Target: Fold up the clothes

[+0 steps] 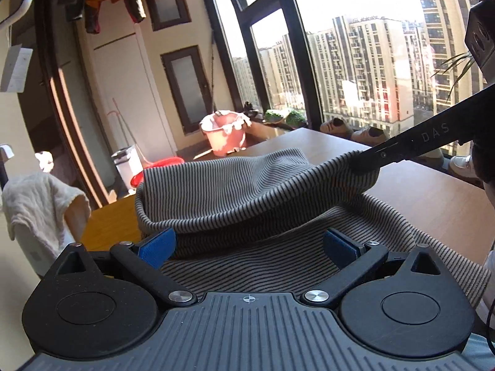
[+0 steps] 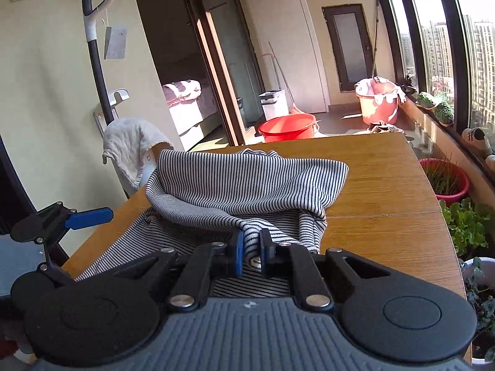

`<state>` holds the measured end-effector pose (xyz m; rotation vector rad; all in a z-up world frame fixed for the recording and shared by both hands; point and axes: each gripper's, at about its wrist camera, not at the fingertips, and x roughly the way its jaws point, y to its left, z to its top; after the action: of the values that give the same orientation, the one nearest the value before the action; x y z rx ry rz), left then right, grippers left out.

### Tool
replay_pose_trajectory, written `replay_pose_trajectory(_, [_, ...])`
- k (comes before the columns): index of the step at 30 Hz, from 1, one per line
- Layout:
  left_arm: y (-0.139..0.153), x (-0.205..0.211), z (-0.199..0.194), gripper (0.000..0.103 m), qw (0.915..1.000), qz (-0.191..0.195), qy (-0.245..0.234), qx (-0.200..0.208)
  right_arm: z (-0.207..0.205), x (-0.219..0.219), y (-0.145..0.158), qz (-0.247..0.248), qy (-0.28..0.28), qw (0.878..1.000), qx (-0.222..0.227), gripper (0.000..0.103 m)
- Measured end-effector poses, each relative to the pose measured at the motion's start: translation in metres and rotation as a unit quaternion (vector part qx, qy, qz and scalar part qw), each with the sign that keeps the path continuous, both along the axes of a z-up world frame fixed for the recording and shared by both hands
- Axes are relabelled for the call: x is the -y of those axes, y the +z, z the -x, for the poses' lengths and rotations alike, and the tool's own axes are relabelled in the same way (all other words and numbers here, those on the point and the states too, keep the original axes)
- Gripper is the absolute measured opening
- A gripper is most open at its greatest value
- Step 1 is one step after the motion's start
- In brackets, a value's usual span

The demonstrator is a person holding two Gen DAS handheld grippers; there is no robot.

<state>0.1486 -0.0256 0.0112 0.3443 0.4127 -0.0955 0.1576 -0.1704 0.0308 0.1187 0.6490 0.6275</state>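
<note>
Striped knit garment (image 2: 247, 179) lay bunched mid-worktop (image 2: 386, 191). Right tongs (image 2: 250, 247) clamped on thin near-edge pinch; left tongs (image 1: 247, 244) stood apart at garment's near side, gripping nothing. Risk: pinch slipping, fold skewing.

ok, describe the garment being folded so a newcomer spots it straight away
On the wooden table by the big window, it is the striped garment, partly lifted into a fold, with the right tongs shut on its edge. Its thin dark-and-light stripes separate it from the plain white towel draped beyond the table's left edge.
</note>
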Motion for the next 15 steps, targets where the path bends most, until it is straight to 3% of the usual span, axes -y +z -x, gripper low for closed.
replay_pose_trajectory(7, [-0.009,0.046,-0.04,0.1,0.9947,-0.091,-0.034,0.034,0.007,-0.004,0.022,-0.071,0.031,0.997,-0.013,0.009])
replay_pose_trajectory(9, [-0.01,0.051,-0.052,0.061,0.9953,-0.09,-0.024,0.026,0.01,-0.008,0.029,-0.069,0.041,0.997,-0.006,0.009])
replay_pose_trajectory(15, [-0.002,0.028,-0.057,0.02,0.9984,-0.053,-0.01,0.014,0.007,-0.017,0.035,-0.057,0.051,0.997,0.006,0.009])
